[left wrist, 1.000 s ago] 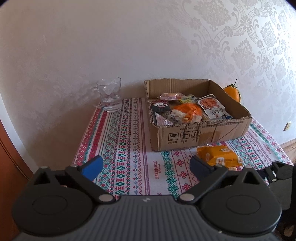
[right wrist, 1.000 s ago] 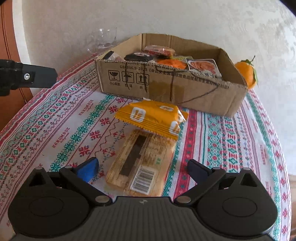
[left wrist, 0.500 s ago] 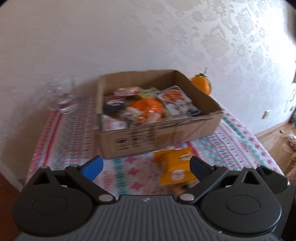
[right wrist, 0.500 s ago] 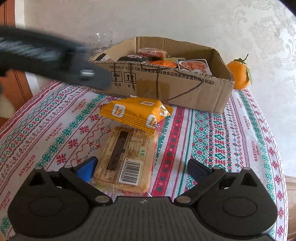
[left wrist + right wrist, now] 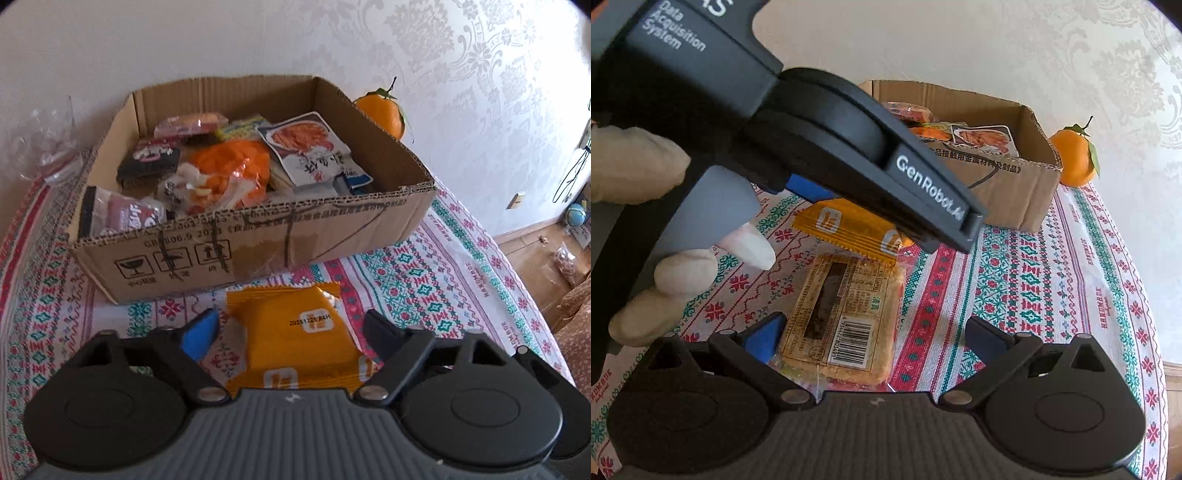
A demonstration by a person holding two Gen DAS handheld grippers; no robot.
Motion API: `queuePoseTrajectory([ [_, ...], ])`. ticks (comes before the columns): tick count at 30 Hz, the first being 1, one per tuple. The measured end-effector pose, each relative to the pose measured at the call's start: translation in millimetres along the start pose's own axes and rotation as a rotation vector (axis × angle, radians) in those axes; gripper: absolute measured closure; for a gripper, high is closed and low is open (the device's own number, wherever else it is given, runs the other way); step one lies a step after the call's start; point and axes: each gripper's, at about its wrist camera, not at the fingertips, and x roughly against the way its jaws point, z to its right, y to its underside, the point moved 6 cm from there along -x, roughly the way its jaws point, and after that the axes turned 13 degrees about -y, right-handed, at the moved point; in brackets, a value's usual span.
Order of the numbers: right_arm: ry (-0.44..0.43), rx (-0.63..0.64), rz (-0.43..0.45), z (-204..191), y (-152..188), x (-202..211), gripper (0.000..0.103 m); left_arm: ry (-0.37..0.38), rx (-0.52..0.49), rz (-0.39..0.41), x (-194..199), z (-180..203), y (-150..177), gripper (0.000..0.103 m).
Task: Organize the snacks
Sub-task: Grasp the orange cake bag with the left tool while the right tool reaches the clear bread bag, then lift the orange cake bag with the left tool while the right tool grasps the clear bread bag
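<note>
An orange snack packet (image 5: 295,332) lies on the patterned tablecloth in front of the cardboard box (image 5: 332,232), which holds several snack packs. My left gripper (image 5: 291,328) is open, its fingers on either side of the orange packet, apart from it. In the right wrist view the left gripper's body crosses above the orange packet (image 5: 846,229). My right gripper (image 5: 871,332) is open around the near end of a clear-wrapped biscuit pack (image 5: 842,314), which lies partly under the orange packet.
A glass mug (image 5: 48,147) stands left of the box near the wall. An orange fruit (image 5: 380,110) sits behind the box's right corner, also in the right wrist view (image 5: 1075,155). The table's right edge (image 5: 535,314) drops to a wooden floor.
My left gripper has swung right and down over the orange packet, which now sits between its fingers. It now fills the upper left of the right wrist view. My right gripper moved closer to the biscuit pack.
</note>
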Motion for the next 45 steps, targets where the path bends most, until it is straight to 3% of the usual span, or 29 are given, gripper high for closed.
queuePoseTrajectory([
  [4, 0.000, 0.001, 0.001, -1, 1, 1, 0.000, 0.004, -0.008, -0.007, 0, -1, -2, 0.030],
  [6, 0.000, 0.002, 0.001, -1, 1, 1, 0.000, 0.017, 0.004, -0.025, -2, -2, -2, 0.044],
  [12, 0.003, 0.000, -0.001, -1, 1, 1, 0.000, 0.030, 0.030, -0.033, -2, -5, 0, 0.053],
  [22, 0.012, -0.009, -0.008, 0, -1, 0, 0.000, 0.007, 0.057, 0.009, 18, -30, 3, 0.053],
  [34, 0.035, -0.011, -0.015, -1, -5, -2, 0.000, -0.112, 0.079, 0.011, 28, -71, 26, 0.053],
  [35, 0.035, -0.007, -0.011, -2, -6, -2, 0.002, -0.116, 0.083, 0.006, 27, -73, 27, 0.053],
  [42, -0.008, 0.022, 0.005, -15, -11, 0, 0.040, -0.134, 0.075, 0.008, 24, -73, 32, 0.053],
  [45, -0.008, 0.024, 0.000, -15, -13, 1, 0.042, -0.129, 0.071, 0.010, 24, -71, 32, 0.053],
])
